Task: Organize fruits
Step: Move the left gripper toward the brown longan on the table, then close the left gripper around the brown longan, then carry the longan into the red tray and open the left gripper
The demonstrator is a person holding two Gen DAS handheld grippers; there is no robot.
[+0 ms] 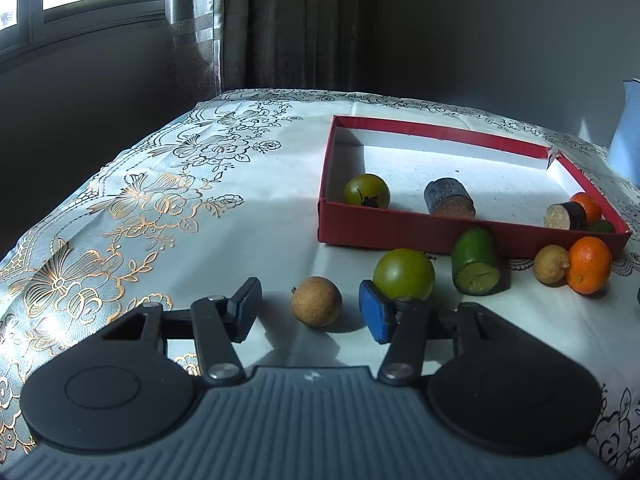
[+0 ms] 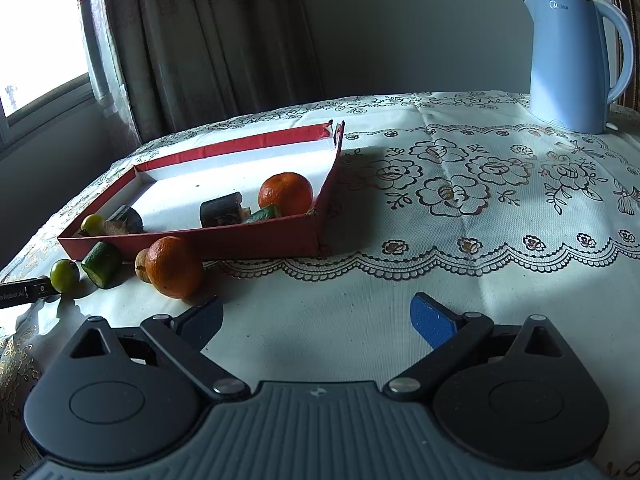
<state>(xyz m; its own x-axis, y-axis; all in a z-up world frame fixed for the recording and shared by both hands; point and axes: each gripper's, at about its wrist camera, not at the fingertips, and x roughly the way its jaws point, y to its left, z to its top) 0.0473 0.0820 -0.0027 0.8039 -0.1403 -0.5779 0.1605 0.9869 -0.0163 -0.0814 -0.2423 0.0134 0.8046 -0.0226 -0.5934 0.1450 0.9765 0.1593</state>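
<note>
The left gripper (image 1: 310, 312) tilts down over the flowered tablecloth (image 1: 160, 208), its jaws parted around a small round brown fruit (image 1: 316, 301) without touching it. The fruit sits just before the shallow red cardboard tray (image 1: 400, 230). The right gripper (image 2: 320, 322) hangs wide apart over bare cloth, holding nothing.

The right gripper (image 2: 316, 320) is held over the cloth-covered surface (image 2: 400, 280) with its fingers (image 2: 434, 320) spread wide and nothing between them. A red tray (image 2: 224, 240) holding an orange (image 2: 285, 194) and dark cut pieces is seen at left, with a second orange (image 2: 173, 266) lying just outside its front wall. A blue kettle (image 2: 576, 64) is stood at the far right.
</note>
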